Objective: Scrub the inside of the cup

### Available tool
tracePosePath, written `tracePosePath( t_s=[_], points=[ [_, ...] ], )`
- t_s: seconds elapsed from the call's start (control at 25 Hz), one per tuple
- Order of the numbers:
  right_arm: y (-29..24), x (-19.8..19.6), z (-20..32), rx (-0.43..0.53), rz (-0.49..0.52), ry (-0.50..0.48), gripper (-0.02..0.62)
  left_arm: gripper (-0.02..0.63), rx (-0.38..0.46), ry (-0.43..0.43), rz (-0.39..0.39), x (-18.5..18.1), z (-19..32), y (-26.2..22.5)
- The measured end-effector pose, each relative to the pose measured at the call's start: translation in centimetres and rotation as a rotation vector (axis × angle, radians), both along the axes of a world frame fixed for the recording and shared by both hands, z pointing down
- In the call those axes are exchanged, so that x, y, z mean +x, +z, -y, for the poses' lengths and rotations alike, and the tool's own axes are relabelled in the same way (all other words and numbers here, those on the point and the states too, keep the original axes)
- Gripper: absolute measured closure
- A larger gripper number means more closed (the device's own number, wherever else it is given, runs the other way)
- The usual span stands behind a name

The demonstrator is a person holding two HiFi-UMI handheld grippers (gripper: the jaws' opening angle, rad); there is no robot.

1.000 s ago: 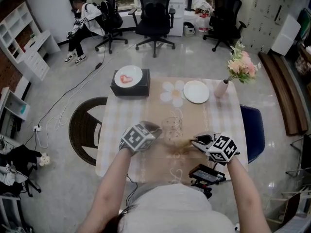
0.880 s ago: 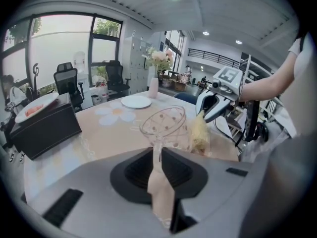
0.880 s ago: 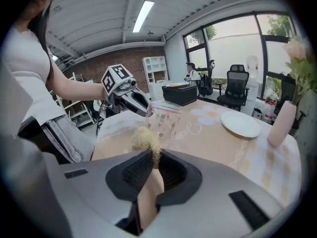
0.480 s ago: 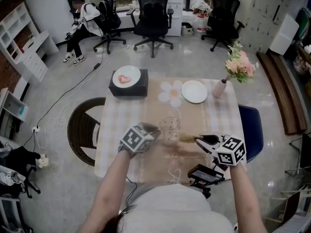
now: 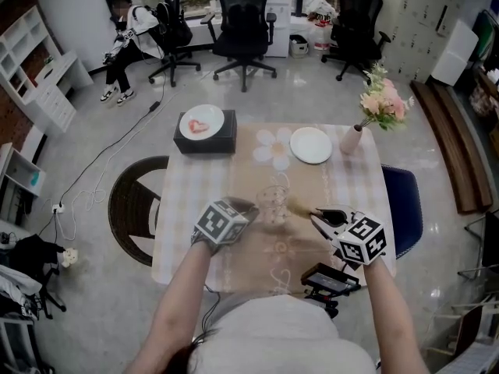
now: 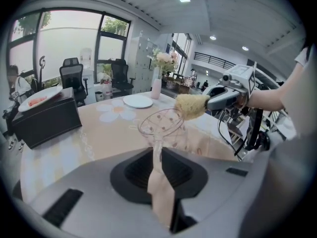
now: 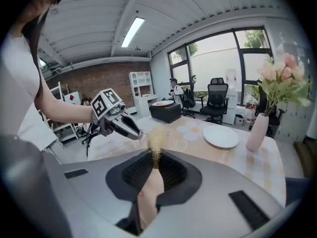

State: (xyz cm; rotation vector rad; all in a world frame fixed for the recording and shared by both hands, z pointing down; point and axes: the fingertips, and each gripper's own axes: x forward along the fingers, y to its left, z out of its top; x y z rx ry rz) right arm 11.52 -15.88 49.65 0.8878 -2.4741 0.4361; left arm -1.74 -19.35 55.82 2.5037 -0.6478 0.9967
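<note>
- The left tongs are closed on the near wall of a clear glass cup. They pinch it by the rim, probably to steady it for scrubbing.
- The cup's mouth faces up and toward the right tongs, which looks meant to give the scrubber a way in.
- The right tongs are clamped shut on the base of a pale yellow sponge, whose fluffy head pokes out ahead of them.
- The sponge sits at the far right edge of the cup's rim, not down inside.
- The cup is over the near middle of the bench, between the two tongs.
- The cup's base is hidden behind the left tongs, so I cannot tell whether it rests on the bench.
- I also cannot tell whether sponge and rim touch.
- From above, the glass nearly vanishes against the cloth.
</note>
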Motion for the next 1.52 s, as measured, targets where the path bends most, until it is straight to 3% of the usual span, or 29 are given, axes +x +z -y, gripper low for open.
tracePosePath(
  t_s=[0.48,1.08,1.52],
  points=[
    [5.5,1.6,-2.6,-0.154,-0.158,-0.036,0.551,0.549,0.002,0.025,0.009,0.5,-0.6,-0.1],
    [0.3,1.1,1.7,0.005,-0.050,0.202,0.551,0.549,0.005,0.069,0.028,1.3,-2.2,0.2],
    [4.5,-1.8,-0.5,-0.126,-0.122,0.044,0.551,0.549,-0.015,0.105,0.048,2.2,-3.7,1.5]
  ],
)
